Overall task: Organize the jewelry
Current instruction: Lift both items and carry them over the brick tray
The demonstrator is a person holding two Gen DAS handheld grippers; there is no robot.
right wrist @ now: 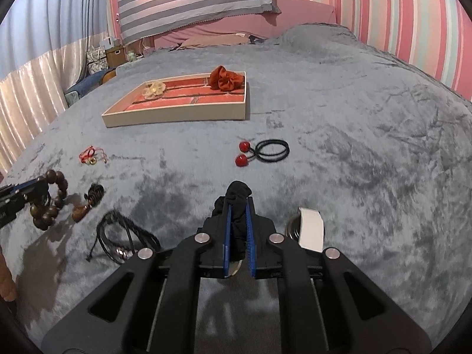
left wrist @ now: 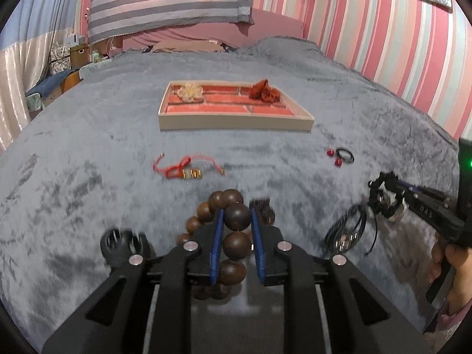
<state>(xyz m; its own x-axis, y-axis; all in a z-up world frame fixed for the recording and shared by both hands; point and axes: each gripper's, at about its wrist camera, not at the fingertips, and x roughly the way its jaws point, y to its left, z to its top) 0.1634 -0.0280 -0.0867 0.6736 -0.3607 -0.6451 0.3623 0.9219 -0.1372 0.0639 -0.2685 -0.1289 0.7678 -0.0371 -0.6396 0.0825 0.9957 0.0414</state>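
My left gripper (left wrist: 237, 216) is shut on a brown wooden bead bracelet (left wrist: 236, 243) and holds it just above the grey blanket; it also shows in the right wrist view (right wrist: 48, 203). My right gripper (right wrist: 238, 206) is shut on a black fabric scrunchie (right wrist: 237, 196), seen from the left wrist view as a black ring (left wrist: 385, 197). The jewelry tray (left wrist: 236, 124) with red compartments lies ahead, holding a cream flower (left wrist: 190, 91) and a red scrunchie (left wrist: 264, 91).
On the blanket lie a red cord bracelet (left wrist: 184, 169), a black hair tie with red balls (right wrist: 265, 150), a black cord bracelet (right wrist: 124, 234), a brown pendant piece (right wrist: 88, 203), a black claw clip (left wrist: 124, 244) and a white-banded ring (right wrist: 309, 228).
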